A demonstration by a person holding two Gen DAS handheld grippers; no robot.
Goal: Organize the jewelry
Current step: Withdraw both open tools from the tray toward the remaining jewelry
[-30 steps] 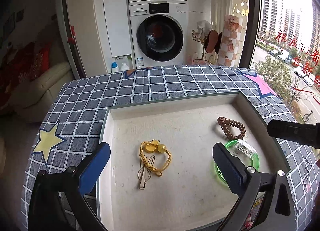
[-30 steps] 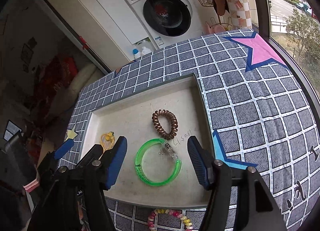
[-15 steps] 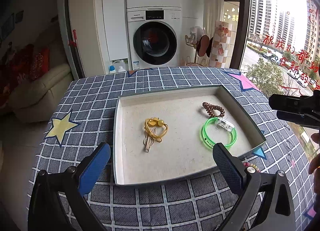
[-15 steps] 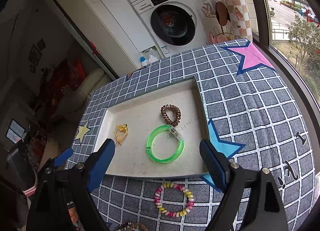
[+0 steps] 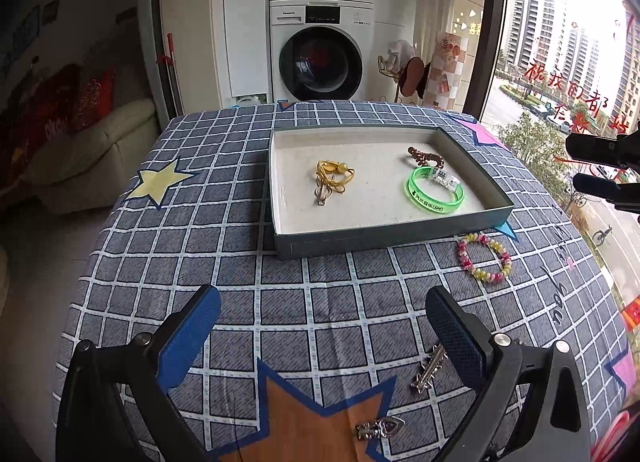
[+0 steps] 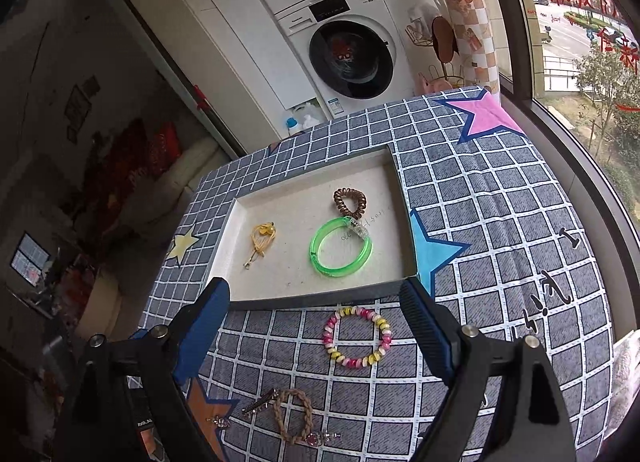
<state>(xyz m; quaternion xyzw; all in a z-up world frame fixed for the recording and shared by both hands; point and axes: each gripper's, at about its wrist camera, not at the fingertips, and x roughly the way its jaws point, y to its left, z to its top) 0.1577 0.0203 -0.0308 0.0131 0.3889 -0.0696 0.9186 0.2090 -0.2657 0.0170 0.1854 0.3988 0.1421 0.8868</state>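
A shallow tray (image 5: pixel 384 232) (image 6: pixel 320 298) on the checked cloth holds a green bangle (image 5: pixel 436 189) (image 6: pixel 340 248), a brown coil hair tie (image 5: pixel 426 156) (image 6: pixel 350 201) and a yellow hair tie with a clip (image 5: pixel 332 178) (image 6: pixel 260 240). A pink-and-yellow bead bracelet (image 5: pixel 484 258) (image 6: pixel 357 337) lies on the cloth in front of the tray. A braided tan band (image 6: pixel 294 414) and silver hair clips (image 5: pixel 430 370) (image 6: pixel 260 402) lie nearer me. My left gripper (image 5: pixel 320 338) is open and empty above the cloth. My right gripper (image 6: pixel 316 322) is open and empty over the bead bracelet.
The table (image 5: pixel 200 202) has a grey checked cloth with coloured stars. A washing machine (image 5: pixel 320 58) stands behind it, a sofa (image 5: pixel 88 142) to the left, a window (image 6: pixel 580 42) to the right. The right gripper's body shows at the left view's right edge (image 5: pixel 600 166).
Both grippers have drawn back from the tray toward the table's near side. The bead bracelet and the clips have come into view. The jaws stay open.
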